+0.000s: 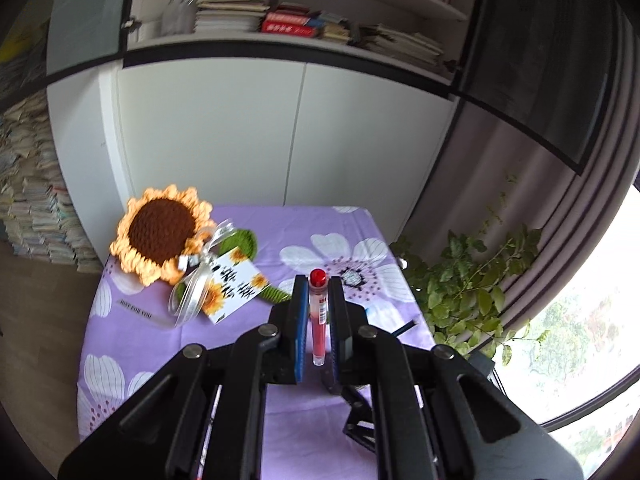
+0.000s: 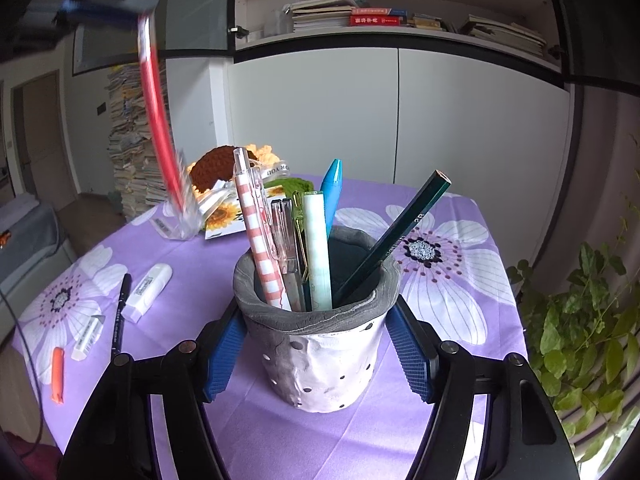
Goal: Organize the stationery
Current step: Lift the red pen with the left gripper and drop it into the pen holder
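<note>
Your left gripper (image 1: 318, 316) pinches the red pen (image 1: 318, 312); right gripper (image 2: 318, 356) clamps the pen holder (image 2: 320, 344) — next, lower the pen between its rims.

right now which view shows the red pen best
The right wrist view: the red pen hangs at full length, though blurred, from the left gripper. The left wrist view shows only its capped upper end clamped between the fingers.

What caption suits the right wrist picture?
Right claw steadies a grey pen pot while the left claw carries a red pen above the table.
</note>
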The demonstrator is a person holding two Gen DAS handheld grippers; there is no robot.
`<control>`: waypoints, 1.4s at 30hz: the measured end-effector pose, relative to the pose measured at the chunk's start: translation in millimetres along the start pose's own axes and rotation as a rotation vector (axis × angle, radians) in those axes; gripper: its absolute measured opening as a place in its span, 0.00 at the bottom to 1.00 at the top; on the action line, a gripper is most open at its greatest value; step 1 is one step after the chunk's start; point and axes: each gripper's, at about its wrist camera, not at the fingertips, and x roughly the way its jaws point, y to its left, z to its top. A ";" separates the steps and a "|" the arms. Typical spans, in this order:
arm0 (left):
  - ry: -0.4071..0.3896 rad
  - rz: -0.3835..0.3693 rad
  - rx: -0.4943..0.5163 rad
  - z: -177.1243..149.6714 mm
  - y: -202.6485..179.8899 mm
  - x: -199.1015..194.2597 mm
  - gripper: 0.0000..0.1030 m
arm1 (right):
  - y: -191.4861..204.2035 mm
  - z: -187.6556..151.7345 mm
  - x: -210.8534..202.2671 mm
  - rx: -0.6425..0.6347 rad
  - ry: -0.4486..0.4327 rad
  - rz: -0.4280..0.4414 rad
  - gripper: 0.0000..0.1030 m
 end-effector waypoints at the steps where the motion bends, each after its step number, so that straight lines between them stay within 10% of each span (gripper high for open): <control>1: -0.006 -0.012 0.014 1.7 -6.0 -2.9 0.07 | 0.2 0.2 0.0 -0.001 0.000 0.001 0.69; 30: 0.237 -0.093 0.139 -44.0 -53.7 85.7 0.07 | -1.0 -0.3 -1.8 0.015 -0.002 0.021 0.69; 42: 0.177 -0.090 0.112 -34.8 -37.7 56.1 0.47 | -1.5 -0.5 -1.3 0.014 -0.002 0.021 0.69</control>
